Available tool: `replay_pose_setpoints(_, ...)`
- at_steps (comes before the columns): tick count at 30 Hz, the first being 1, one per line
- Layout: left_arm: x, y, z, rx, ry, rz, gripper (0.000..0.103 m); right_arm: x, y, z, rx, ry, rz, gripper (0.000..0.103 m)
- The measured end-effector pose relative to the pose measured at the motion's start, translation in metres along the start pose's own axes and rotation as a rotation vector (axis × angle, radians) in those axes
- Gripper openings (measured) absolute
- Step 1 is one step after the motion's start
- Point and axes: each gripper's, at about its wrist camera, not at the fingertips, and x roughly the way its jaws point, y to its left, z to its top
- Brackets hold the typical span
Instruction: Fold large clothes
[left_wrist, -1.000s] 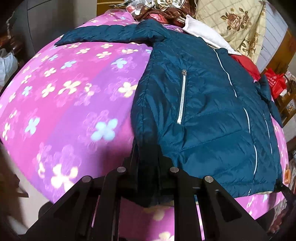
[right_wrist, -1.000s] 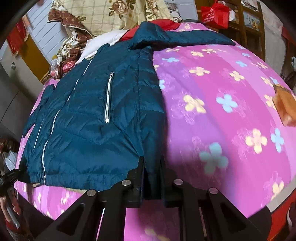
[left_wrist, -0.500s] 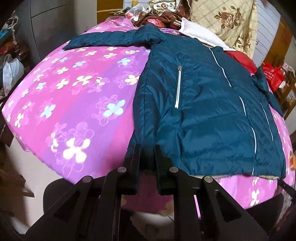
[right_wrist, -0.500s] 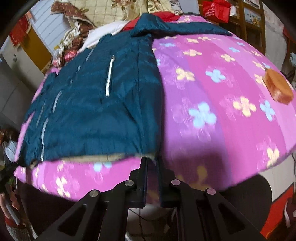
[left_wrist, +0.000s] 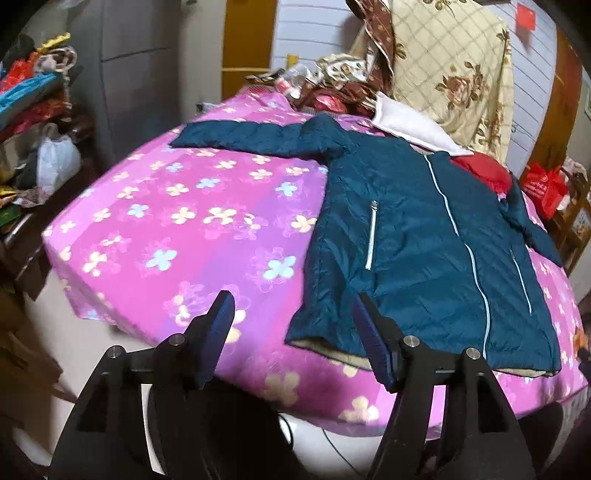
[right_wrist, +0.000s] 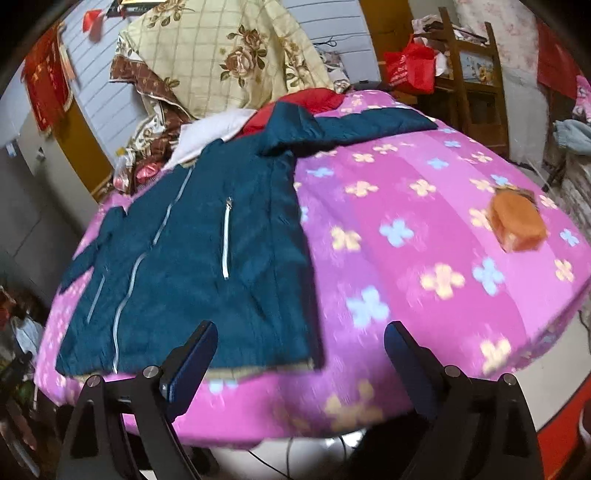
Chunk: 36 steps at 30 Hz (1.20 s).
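Item: 1 teal jacket (left_wrist: 424, 251), front up on the pink flowered bed (left_wrist: 166, 236), zipped, both sleeves spread sideways, hem at the near edge. Left claw (left_wrist: 291, 332) and right claw (right_wrist: 299, 354) have just been opening; both stand wide apart with nothing between the pads, above the hem corners. Handling note: likely next, take 1 sleeve near its cuff and fold it flat across the chest, keeping the body unshifted.

No legible text, label or number anywhere.
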Motion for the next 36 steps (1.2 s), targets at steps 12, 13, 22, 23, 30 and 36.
replay_pose_setpoints(12, 0.108, -0.009, 0.033, -0.025, 0.185, -0.116, 0.066, 0.077, 0.012, 0.027, -0.026, 0.07, -0.007, 0.07)
replay_pose_setpoints(13, 0.114, -0.013, 0.032, -0.019, 0.201, -0.115, 0.066, 0.081, 0.015, 0.026, -0.032, 0.08, 0.001, 0.066)
replay_pose_setpoints(22, 0.118, -0.041, 0.017, 0.083, 0.253, -0.071, 0.009, 0.09, 0.026, 0.014, -0.07, 0.153, -0.01, 0.011)
replay_pose_setpoints(23, 0.113, -0.04, 0.016, 0.082, 0.252, -0.068, 0.009, 0.085, 0.026, 0.011, -0.084, 0.158, -0.011, 0.01)
replay_pose_setpoints(30, 0.086, -0.03, -0.006, 0.103, 0.231, -0.054, 0.009, 0.061, 0.015, -0.014, -0.089, 0.191, 0.013, 0.009)
replay_pose_setpoints(36, 0.052, -0.006, -0.014, 0.07, 0.18, -0.066, 0.01, 0.034, 0.015, -0.029, -0.143, 0.171, -0.02, 0.009)
